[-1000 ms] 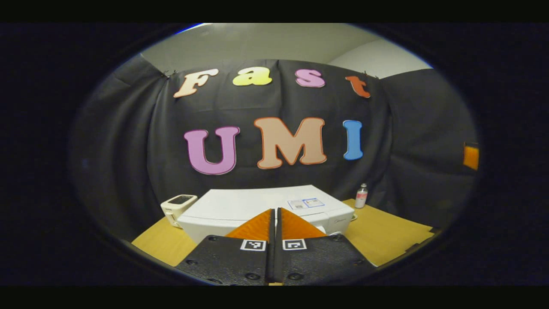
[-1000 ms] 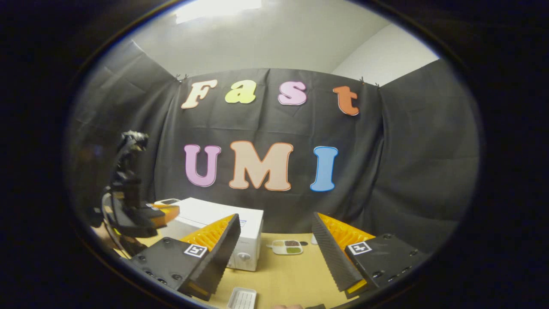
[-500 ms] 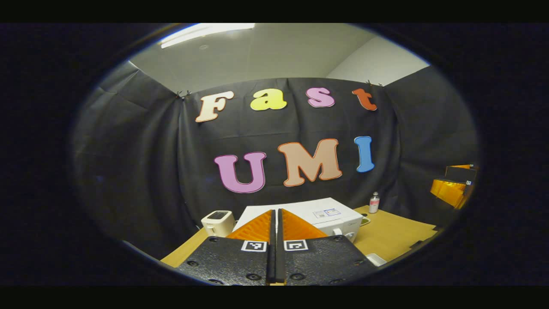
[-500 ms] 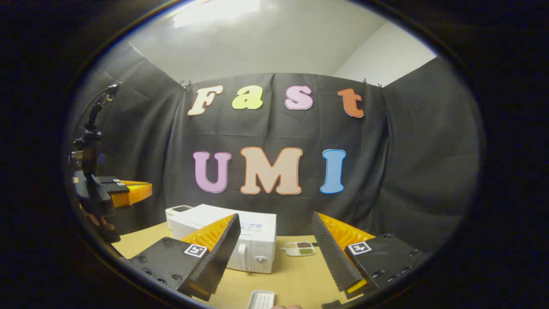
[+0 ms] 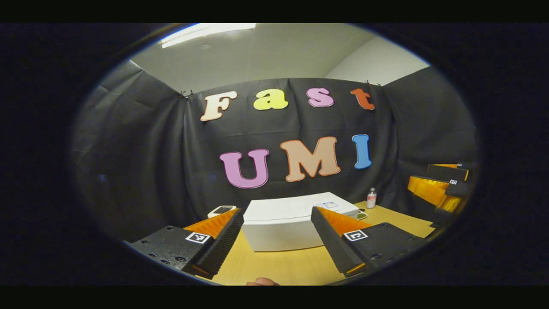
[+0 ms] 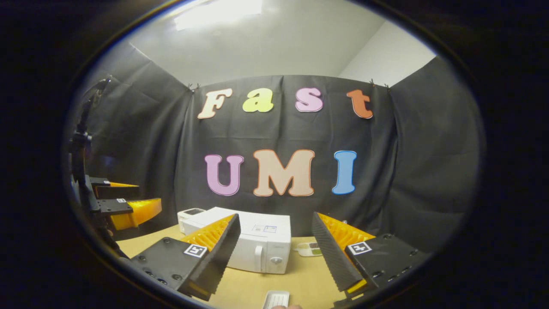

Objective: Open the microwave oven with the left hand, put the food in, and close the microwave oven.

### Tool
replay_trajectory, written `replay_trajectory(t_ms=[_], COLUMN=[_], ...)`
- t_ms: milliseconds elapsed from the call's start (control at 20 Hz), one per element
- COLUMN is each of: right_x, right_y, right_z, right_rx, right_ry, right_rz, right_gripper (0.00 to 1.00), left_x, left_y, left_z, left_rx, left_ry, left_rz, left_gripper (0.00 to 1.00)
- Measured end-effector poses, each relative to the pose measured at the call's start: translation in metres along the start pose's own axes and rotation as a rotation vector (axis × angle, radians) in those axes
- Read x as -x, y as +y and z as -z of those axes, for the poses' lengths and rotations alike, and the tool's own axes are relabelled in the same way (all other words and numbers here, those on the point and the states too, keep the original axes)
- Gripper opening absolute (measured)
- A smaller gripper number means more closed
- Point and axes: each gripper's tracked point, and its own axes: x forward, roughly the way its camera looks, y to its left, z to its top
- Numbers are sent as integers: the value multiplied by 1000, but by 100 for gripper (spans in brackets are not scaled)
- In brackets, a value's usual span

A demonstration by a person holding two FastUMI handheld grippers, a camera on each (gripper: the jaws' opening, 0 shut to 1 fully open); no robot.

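- left gripper point(image 5: 274, 234) spread wide, holding nothing; microwave oven point(image 5: 296, 221) straight ahead between its fingers, long axis crosswise
- right gripper point(image 6: 274, 242) likewise spread, empty; oven ahead, slightly left

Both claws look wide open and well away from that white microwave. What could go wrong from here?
The left gripper faces a plain side of the microwave, not its door; approaching from there, it would probably miss the handle. A small white tray lies on the table in front of the right gripper, where a low sweep might knock it.
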Motion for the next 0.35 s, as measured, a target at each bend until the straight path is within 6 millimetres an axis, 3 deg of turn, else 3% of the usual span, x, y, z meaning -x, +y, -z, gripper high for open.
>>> replay_trajectory(t_ms=[350], right_x=[2], right_y=[7], right_z=[3], right_rx=[-7], right_ry=[12], right_rz=[-12], right_gripper=[96], left_x=[3], left_y=[5], left_z=[8], left_rx=[3], left_ry=[25], left_rz=[-6], left_gripper=[97])
